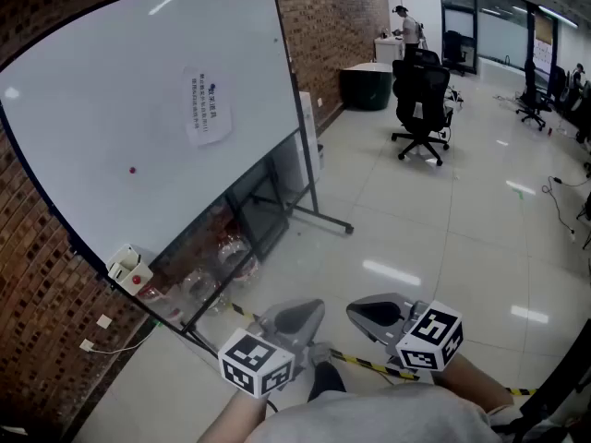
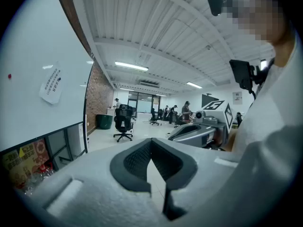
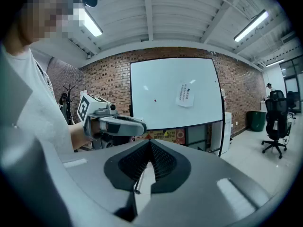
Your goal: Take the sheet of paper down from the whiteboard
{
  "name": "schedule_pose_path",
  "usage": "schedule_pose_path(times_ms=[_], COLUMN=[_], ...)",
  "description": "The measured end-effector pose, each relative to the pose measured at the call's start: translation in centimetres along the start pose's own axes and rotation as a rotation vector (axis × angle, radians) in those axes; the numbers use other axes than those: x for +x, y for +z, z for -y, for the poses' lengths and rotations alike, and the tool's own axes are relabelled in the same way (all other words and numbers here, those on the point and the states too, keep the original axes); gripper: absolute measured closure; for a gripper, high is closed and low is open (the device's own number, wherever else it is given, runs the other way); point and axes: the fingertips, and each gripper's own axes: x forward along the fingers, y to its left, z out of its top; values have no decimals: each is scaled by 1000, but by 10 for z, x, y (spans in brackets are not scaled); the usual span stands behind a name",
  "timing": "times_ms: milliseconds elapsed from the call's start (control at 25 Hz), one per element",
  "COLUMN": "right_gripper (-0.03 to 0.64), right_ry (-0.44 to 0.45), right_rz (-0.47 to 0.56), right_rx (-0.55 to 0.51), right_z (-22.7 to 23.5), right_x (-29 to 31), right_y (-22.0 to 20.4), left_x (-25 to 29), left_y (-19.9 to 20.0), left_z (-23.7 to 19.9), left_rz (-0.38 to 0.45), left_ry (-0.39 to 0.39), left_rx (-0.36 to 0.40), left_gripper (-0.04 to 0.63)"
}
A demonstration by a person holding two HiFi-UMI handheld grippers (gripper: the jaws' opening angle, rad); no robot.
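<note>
The left claw is pressed together with nothing between its dark ribbed pads. The right claw is likewise closed and empty. Both are held low in front of the person, side by side and well apart from the whiteboard.

The sheet of paper hangs on the board's upper middle, its edges slightly curled and its few printed lines too small to read. A small red dot sits lower to its left.

Only the right gripper view faces the board squarely, its thin black frame set against the rough brick wall. Only the left gripper view shows several people far down the room.

The head view alone shows yellow-black tape on the glossy tiled floor and a small white box on the board's ledge. It also shows shiny clear plastic clutter beneath the board. A black office chair stands off to the right.
</note>
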Motion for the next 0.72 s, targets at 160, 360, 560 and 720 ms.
schedule_pose_path(times_ms=[160,360,560,720], right_gripper=[618,618,618,618], right_ry=[13,51,73,91], right_rz=[5,-10,17,32], right_rx=[23,22,-32,-54], right_z=[64,152,215,240], right_x=[66,167,236,271], right_y=[23,65,119,143], left_x=[30,64,81,76], left_y=[14,47,90,108], left_z=[-91,-225,-323,-370], left_rz=[-13,-20,4,17], left_ry=[19,79,133,191], left_rx=[-6,2,41,54], left_gripper=[594,594,594,594])
